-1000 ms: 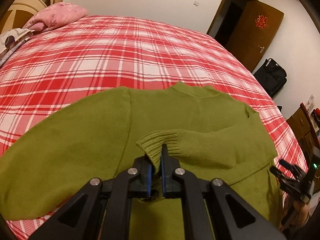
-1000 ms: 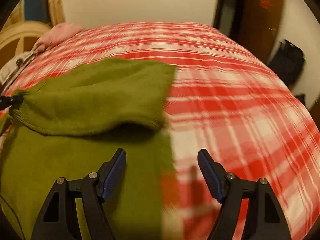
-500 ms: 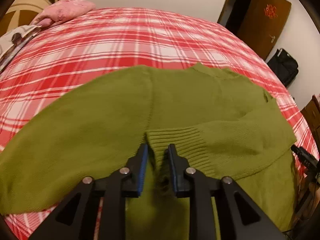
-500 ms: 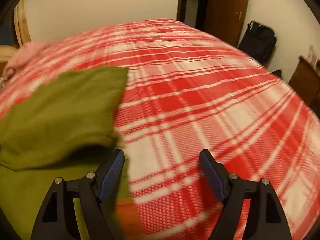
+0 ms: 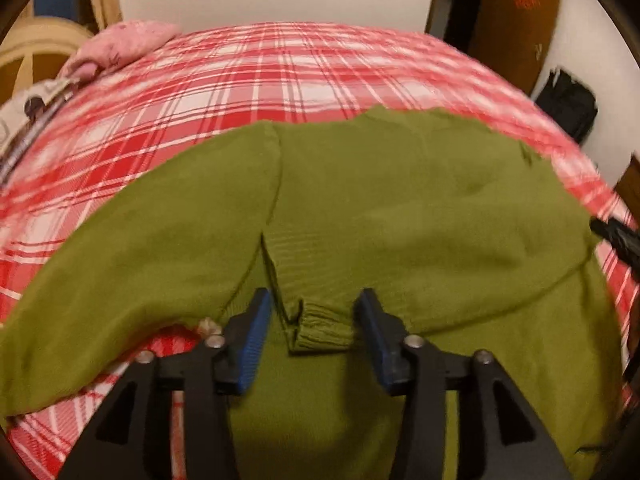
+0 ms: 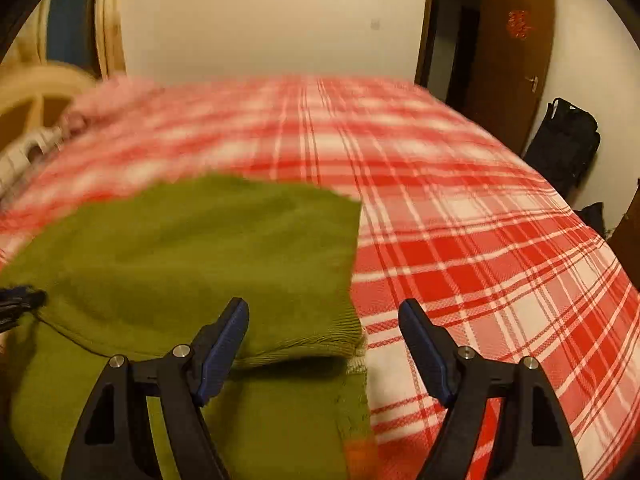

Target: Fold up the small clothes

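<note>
Left tool [image 5: 314, 320] has just opened, releasing sweater cuff [image 5: 320, 330]; right tool [image 6: 324, 332] apart.

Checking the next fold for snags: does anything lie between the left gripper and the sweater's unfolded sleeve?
Nothing visible does. The left gripper, its jaws just opened off the folded cuff, has only green sweater between it and the spread sleeve on the bed.

The left gripper [image 5: 316, 316] sits low in the frame's center, tilted downward, its 2 blue-padded jaws just having spread apart, gripping nothing. The right gripper [image 6: 324, 328] sits bottom center too, jaws wide apart and bare.
</note>
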